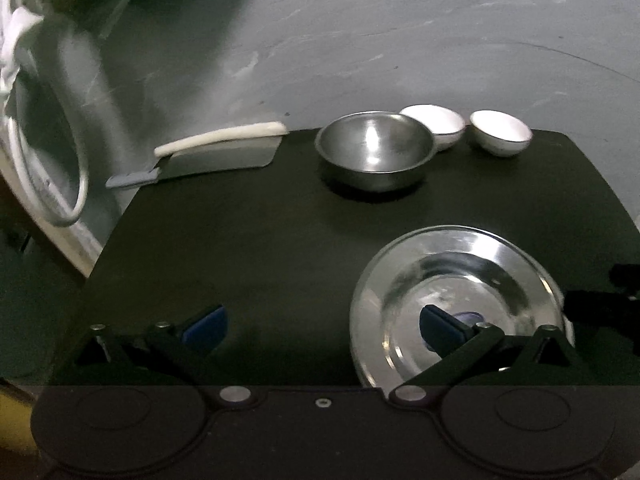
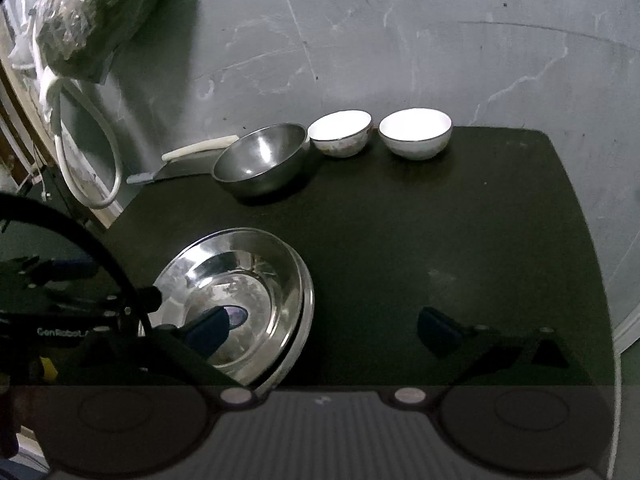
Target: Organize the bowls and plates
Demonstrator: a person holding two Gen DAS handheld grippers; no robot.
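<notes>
You are holding both grippers' jaws wide open, gripping nothing. The plates (image 1: 460, 280) are lying flat on the desk (image 1: 280, 240), under the left gripper's (image 1: 320, 326) right finger and the right gripper's (image 2: 324, 326) left finger.

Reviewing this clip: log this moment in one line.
left gripper: open, empty | right gripper: open, empty | steel plates: stacked | steel bowl, white bowls: at back

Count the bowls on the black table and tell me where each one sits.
3, all along the table's far edge: a steel bowl on the left, a white bowl right beside it, and another white bowl standing apart further right. None seems hidden.
</notes>
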